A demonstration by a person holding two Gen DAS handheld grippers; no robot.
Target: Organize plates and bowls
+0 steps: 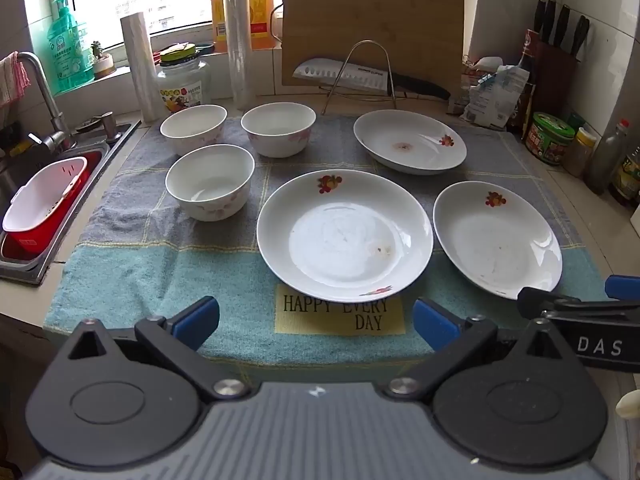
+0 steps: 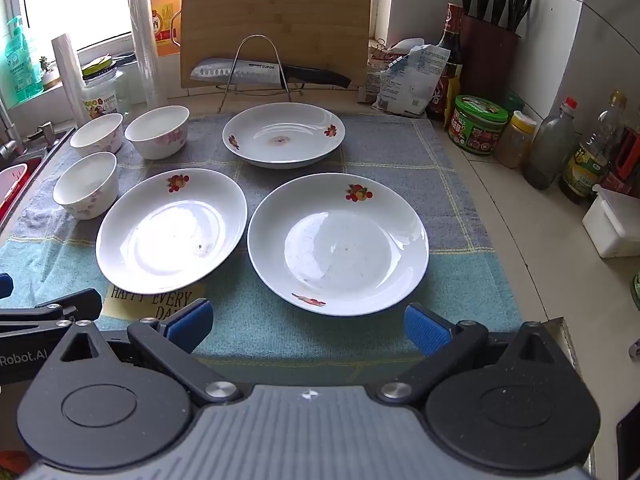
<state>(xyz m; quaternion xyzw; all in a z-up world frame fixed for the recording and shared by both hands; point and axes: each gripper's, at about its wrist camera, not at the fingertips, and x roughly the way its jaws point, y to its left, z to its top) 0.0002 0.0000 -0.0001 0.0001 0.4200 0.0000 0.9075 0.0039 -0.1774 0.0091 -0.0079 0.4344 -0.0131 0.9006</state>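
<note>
Three white plates with fruit prints lie on a blue-grey towel (image 1: pixel 160 280): a near-left plate (image 1: pixel 344 236) (image 2: pixel 172 230), a near-right plate (image 1: pixel 496 238) (image 2: pixel 338 244) and a far plate (image 1: pixel 410 142) (image 2: pixel 284 134). Three white floral bowls stand apart at the left: a near bowl (image 1: pixel 210 182) (image 2: pixel 86 184), a far-left bowl (image 1: pixel 194 128) (image 2: pixel 97 134) and a far-right bowl (image 1: pixel 279 130) (image 2: pixel 157 131). My left gripper (image 1: pixel 316 318) hangs open before the near-left plate. My right gripper (image 2: pixel 308 324) hangs open before the near-right plate. Both hold nothing.
A sink (image 1: pixel 24 216) with a red-and-white basket (image 1: pixel 44 208) lies left. A cutting board (image 2: pixel 276 20), a knife (image 2: pixel 264 72) on a wire rack, jars, bottles (image 2: pixel 592 160), a knife block (image 2: pixel 488 48) and a white box (image 2: pixel 612 224) line the back and right.
</note>
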